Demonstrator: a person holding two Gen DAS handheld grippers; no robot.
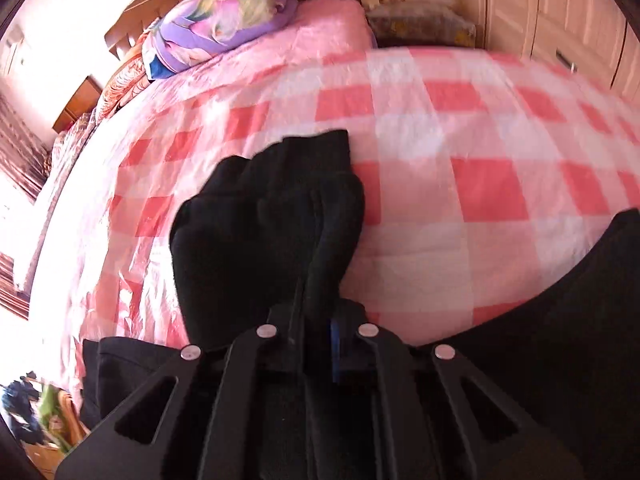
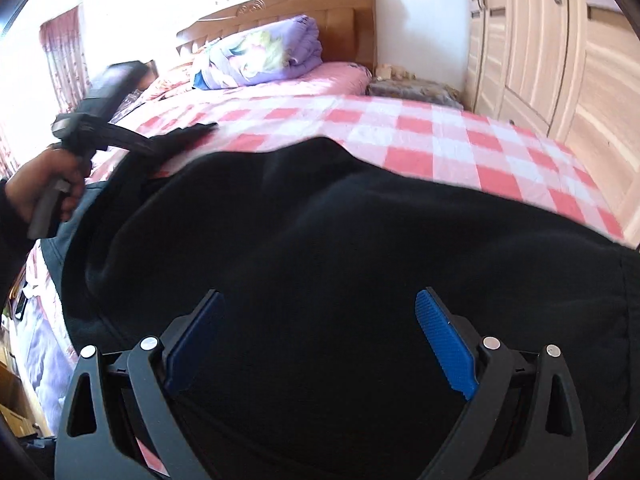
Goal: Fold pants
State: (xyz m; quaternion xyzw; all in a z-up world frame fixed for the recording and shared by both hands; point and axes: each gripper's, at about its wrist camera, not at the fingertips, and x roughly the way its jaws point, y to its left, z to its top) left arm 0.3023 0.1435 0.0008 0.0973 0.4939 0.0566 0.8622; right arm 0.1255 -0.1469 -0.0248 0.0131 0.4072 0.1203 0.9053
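Black pants (image 2: 340, 240) lie spread on a pink and white checked bed cover (image 2: 440, 136). My left gripper (image 1: 320, 280) is shut on a bunched end of the pants (image 1: 272, 208) and holds it up above the bed; its fingertips are hidden in the cloth. From the right wrist view the left gripper (image 2: 184, 138) shows at the left, held by a hand, pinching a black edge of the pants. My right gripper (image 2: 320, 308) is open, its blue pads (image 2: 444, 340) spread wide just over the black fabric, holding nothing.
A folded purple quilt (image 2: 264, 52) lies by the wooden headboard (image 2: 320, 12). A wooden wardrobe (image 2: 540, 48) stands along the bed's right side. A low covered bedside stand (image 2: 412, 90) sits between them. Curtains (image 2: 64, 60) hang at far left.
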